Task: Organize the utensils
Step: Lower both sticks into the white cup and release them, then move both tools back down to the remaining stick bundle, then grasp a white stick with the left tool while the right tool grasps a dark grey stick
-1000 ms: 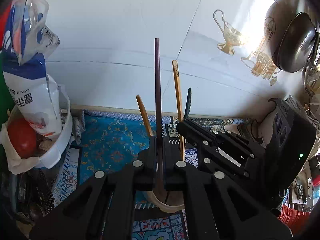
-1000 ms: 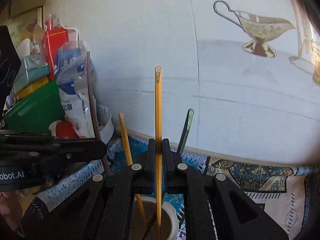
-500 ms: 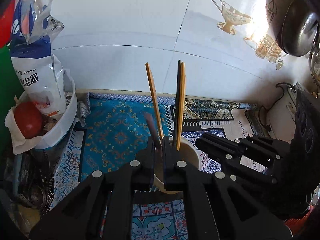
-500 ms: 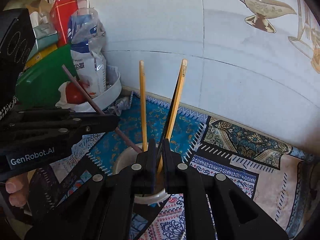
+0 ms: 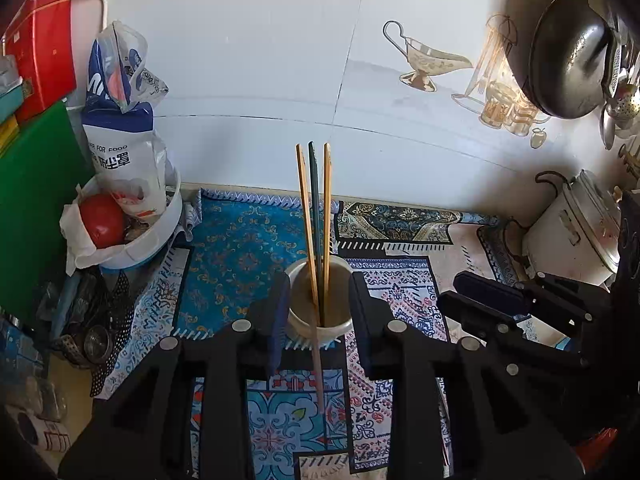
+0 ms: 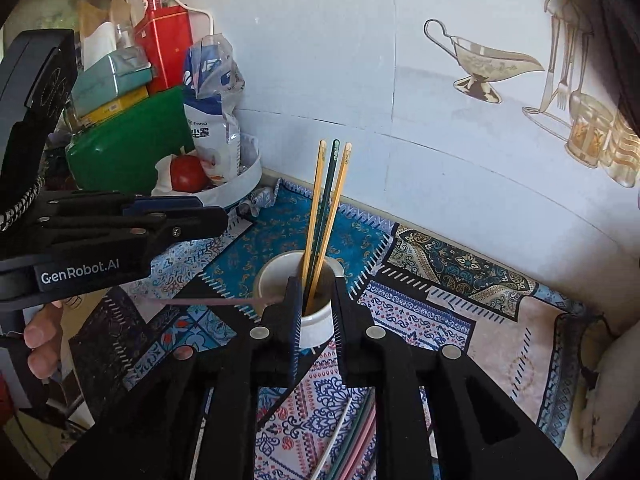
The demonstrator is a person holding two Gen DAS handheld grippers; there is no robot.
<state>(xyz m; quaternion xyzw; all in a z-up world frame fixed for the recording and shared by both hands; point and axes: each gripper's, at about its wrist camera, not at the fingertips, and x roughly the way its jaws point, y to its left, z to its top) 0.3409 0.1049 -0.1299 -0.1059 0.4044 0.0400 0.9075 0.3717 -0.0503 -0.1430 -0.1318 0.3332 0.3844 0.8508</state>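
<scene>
- Both your jaws have just been opening: the left gripper [image 5: 318, 304] stands partly apart, and only the brownish chopstick [image 5: 318, 364] shows blurred in its gap, with no pad pressing on it.
- Your right gripper [image 6: 316, 306] is parted a little less and holds nothing; the cup's near rim shows between its fingers.
- That brownish chopstick has one end in the white cup [image 5: 298, 320] and leans out over the near rim toward your left gripper; from the right wrist camera it reads as a blurred streak [image 6: 208, 301] lying nearly level and pointing left.
- Three chopsticks stand steeply in the cup, long axes up toward the wall: two yellow ones [image 5: 327, 216] flanking a dark green one [image 5: 314, 208], tops close together.
- The cup sits on the patterned mat [image 5: 240, 256], short of the tiled wall [image 5: 260, 80].
- To the left, a white bowl [image 5: 160, 232] with a red tomato [image 5: 102, 220] and a bag crowds the corner; to the right the mat is open up to a white cooker [image 5: 580, 232].
- Loose thin sticks [image 6: 352, 440] lie on the mat under your right gripper.
</scene>
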